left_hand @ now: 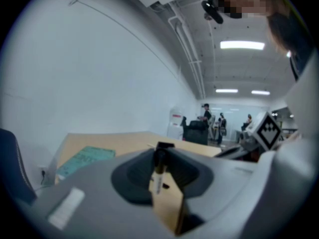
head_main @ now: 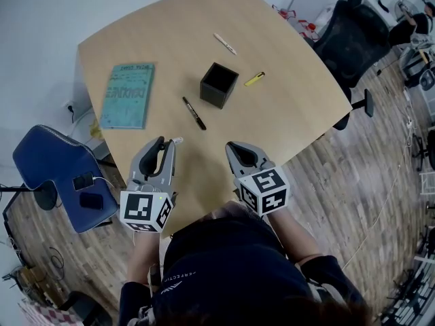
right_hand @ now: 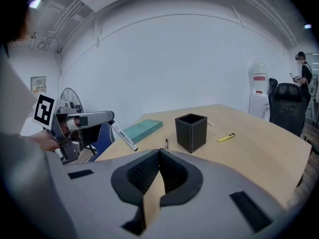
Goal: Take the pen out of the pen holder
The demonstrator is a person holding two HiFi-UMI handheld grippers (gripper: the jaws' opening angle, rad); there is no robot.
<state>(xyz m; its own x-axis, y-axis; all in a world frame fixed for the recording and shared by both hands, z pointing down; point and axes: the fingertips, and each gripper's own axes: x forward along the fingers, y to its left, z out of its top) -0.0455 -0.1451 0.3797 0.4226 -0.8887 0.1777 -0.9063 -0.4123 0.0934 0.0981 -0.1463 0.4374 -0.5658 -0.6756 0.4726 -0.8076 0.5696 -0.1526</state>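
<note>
The black square pen holder (head_main: 219, 85) (right_hand: 191, 132) stands upright mid-table, and its inside looks dark and empty. A black pen (head_main: 194, 113) lies to its left, a yellow pen (head_main: 255, 79) to its right, and a white pen (head_main: 225, 43) beyond it. My left gripper (head_main: 165, 143) (left_hand: 160, 151) hangs over the table's near edge, shut on a white marker with a black cap (left_hand: 158, 176) (right_hand: 123, 136). To its right my right gripper (head_main: 234, 147) (right_hand: 159, 152) is shut with nothing in its jaws. Both grippers are well short of the holder.
A teal book (head_main: 128, 95) lies on the table's left part. A blue chair (head_main: 58, 175) holding small devices stands off the left corner. A black office chair (head_main: 353, 36) stands at the far right. The wooden table (head_main: 292, 121) ends just under the grippers.
</note>
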